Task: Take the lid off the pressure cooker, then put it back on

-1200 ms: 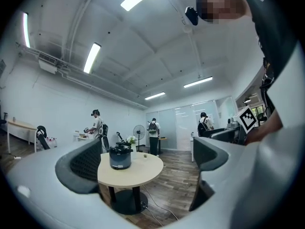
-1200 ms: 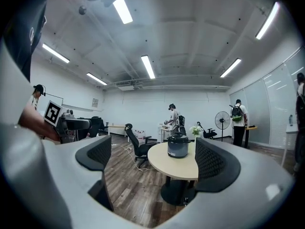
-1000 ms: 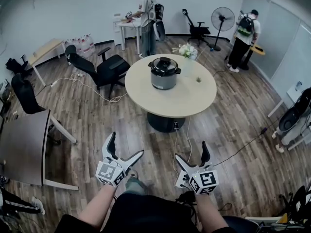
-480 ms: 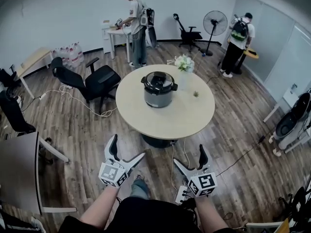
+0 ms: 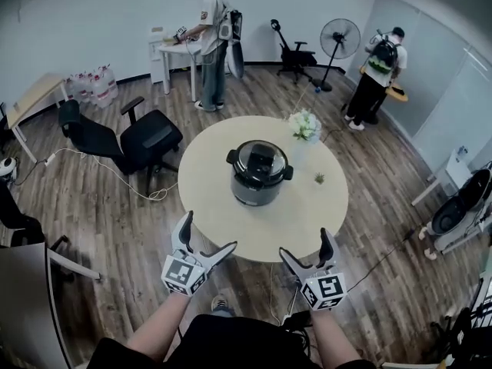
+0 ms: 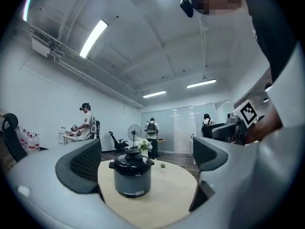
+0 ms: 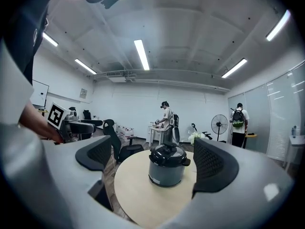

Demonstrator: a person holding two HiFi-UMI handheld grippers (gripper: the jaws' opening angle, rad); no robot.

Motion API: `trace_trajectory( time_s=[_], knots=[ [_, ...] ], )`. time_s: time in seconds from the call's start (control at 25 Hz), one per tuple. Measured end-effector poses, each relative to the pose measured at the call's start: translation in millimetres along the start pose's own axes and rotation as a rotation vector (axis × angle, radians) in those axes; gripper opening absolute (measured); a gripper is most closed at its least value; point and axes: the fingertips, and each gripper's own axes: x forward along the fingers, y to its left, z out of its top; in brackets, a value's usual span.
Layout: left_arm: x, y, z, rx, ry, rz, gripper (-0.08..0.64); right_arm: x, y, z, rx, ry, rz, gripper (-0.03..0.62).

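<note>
left gripper (image 5: 206,234) and right gripper (image 5: 306,246) gaped empty, low in frame; pressure cooker (image 5: 260,177) centred, lid (image 5: 260,158) on, label (image 6: 135,192) unreadable.

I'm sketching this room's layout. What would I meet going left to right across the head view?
Black office chair → pressure cooker → small potted plant → person with a backpack.

Wood-plank floor (image 5: 115,221), grey-brown. White walls (image 5: 92,21); glass partition (image 5: 453,98) at right. Ceiling strip lights (image 7: 141,54), lit. Round beige table (image 5: 223,214), centre. Black office chair (image 5: 146,141), just left of it. Small white table (image 5: 173,48) against far wall; water bottles (image 5: 91,85) further left along that wall. Standing fan (image 5: 340,37), far right.
</note>
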Motion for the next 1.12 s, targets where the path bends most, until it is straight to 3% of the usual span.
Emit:
trace_trajectory(
  time_s=[0.2,0.6,1.12],
  knots=[
    [41,42,-15,-0.017,0.018,-0.026,0.584,60,-14,5,-0.023,0.025,0.000,0.549],
    [108,78,-40,-0.054,0.072,-0.016,0.584,141,-62,24,-0.050,0.028,0.034,0.549],
    [209,98,-75,-0.044,0.120,0.064,0.585,250,-144,32,-0.054,0.011,0.199,0.548]
  ],
)
